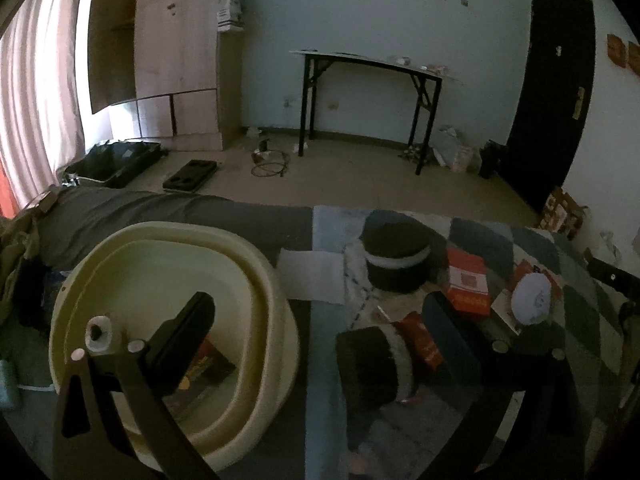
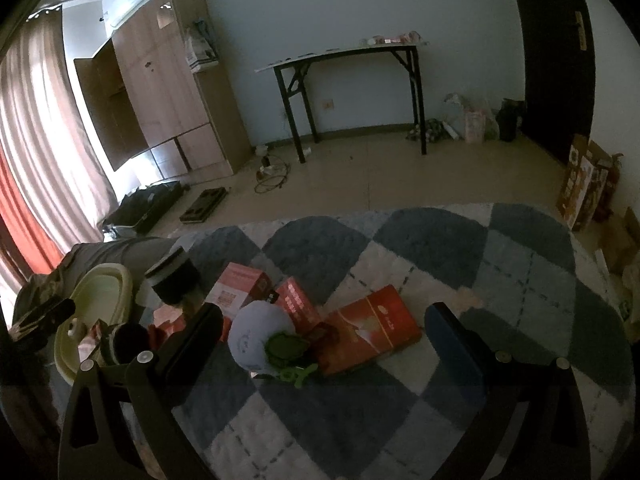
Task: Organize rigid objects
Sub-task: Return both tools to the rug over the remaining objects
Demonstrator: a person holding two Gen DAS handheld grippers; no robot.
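A checkered blanket (image 2: 420, 248) spreads under both grippers; the cream basin (image 1: 256, 268) lies below the left finger of the left gripper (image 1: 316, 316), and a dark box (image 1: 208, 364) rests inside it; the left gripper is wide apart and grasps nothing; between its fingers lies a black jar (image 1: 372, 364) on its side, touching a red box (image 1: 424, 344); the right gripper (image 2: 324, 320) is also released; between its fingers lie a large red box (image 2: 372, 328), a white round cap (image 2: 256, 336) and a green clip (image 2: 288, 348).
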